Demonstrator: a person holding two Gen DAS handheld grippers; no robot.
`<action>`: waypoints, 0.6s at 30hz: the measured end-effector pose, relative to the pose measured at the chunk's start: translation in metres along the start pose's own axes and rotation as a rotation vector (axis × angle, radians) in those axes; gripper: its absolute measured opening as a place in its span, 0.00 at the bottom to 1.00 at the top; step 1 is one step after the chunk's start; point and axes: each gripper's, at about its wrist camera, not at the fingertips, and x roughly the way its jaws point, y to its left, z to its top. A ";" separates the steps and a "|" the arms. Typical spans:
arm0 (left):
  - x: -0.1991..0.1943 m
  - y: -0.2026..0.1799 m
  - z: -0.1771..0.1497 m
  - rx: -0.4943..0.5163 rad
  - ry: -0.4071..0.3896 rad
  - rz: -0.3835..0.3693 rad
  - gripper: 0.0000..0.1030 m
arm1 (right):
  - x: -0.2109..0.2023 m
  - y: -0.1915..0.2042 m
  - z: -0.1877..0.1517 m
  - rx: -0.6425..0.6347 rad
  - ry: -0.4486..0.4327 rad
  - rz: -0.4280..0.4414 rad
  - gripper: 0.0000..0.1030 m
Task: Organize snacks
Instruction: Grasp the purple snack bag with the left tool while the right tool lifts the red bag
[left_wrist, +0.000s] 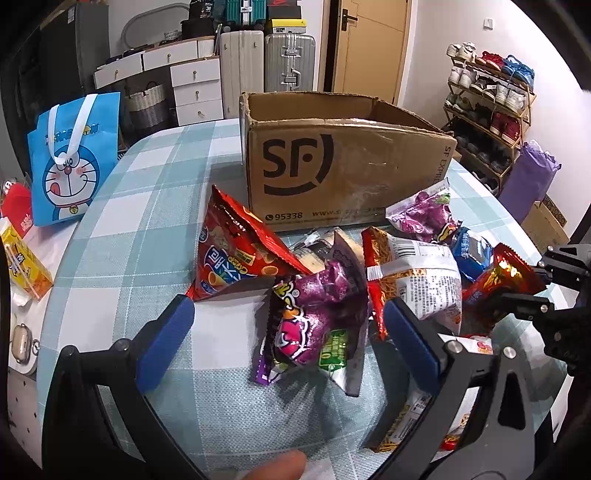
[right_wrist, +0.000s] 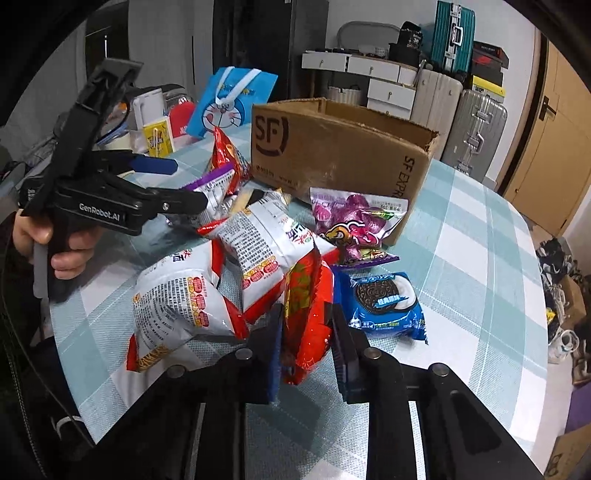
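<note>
Altogether, seven snack packets can be counted in a loose heap on the checked tabletop (right_wrist: 480, 229), just in front of one open cardboard box (right_wrist: 343, 147): two purple packets (right_wrist: 354, 218), one leaning against the box and the other (left_wrist: 314, 321) lying nearer the left gripper; two white noodle packets (right_wrist: 184, 299) side by side, one partly over the other; one blue cookie packet (right_wrist: 384, 302) flat beside the heap; one tall red chip bag (left_wrist: 236, 251) propped up near the box's corner; and one red packet (right_wrist: 306, 314). The right gripper (right_wrist: 306, 332) has its fingers clamped on that red packet, which stands upright between the pads, close against the white packets and the blue one. The left gripper (left_wrist: 284, 321) hangs with its fingers spread wide on either side of the nearer purple packet, not pressing on it; a white packet crowds its right finger (left_wrist: 410, 332). A hand (right_wrist: 66, 247) grips the left gripper's handle. Beyond the tabletop's far edge stand one blue cartoon bag (left_wrist: 70, 162) and one yellow carton (left_wrist: 26, 266). Behind the box are two upright suitcases (left_wrist: 266, 62) and a white chest of drawers (left_wrist: 184, 77); a shoe rack (left_wrist: 487, 110) stands off to the side.
</note>
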 end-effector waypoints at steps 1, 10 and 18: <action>0.001 0.000 -0.001 -0.003 0.003 -0.003 0.99 | -0.001 0.000 0.000 -0.001 -0.001 0.003 0.22; 0.010 0.002 -0.003 -0.024 0.049 -0.054 0.93 | -0.023 -0.007 0.005 0.043 -0.101 0.004 0.22; 0.027 0.011 -0.006 -0.068 0.098 -0.137 0.66 | -0.026 -0.014 0.007 0.082 -0.129 0.004 0.22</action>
